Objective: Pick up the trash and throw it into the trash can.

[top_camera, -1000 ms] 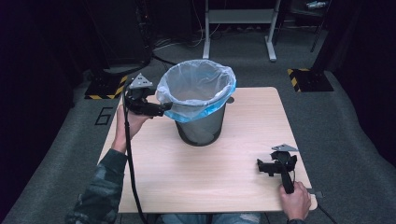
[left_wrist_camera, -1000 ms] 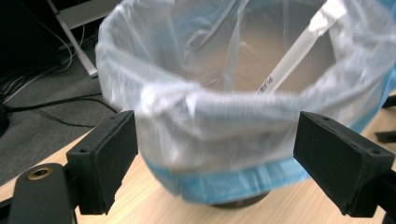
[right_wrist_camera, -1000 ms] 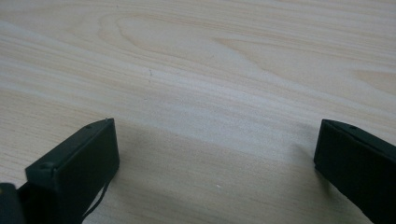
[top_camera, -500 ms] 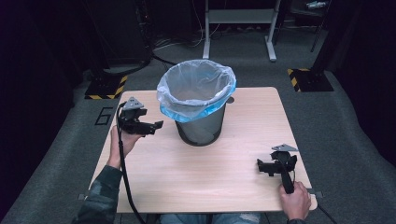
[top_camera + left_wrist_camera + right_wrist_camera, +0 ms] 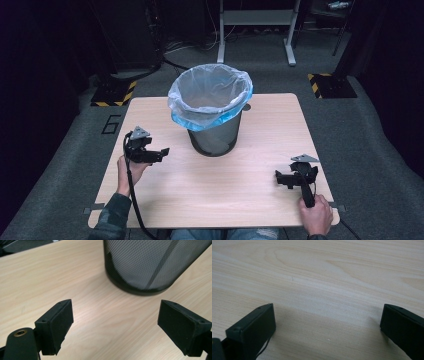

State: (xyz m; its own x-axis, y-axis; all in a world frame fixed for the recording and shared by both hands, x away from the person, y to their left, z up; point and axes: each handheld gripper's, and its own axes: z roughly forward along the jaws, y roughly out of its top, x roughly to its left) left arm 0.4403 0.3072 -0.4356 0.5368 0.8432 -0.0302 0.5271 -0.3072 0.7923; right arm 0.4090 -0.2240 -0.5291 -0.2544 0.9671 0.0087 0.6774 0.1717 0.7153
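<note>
Black mesh bin upright near the middle of the wooden counter, toward the far edge, lined with a clear bag folded over the rim, its blue edge hanging down the outside. Left tongs low over the counter's left side, just beside the bin and apart from it, jaws spread wide with nothing between; the bin's mesh base close ahead in the left gripper view. Right tongs near the counter's front right corner, well apart from the bin, jaws likewise spread, pinching nothing, bare wood grain between them. A hand around the right handle; left hand under the left tongs.
</note>
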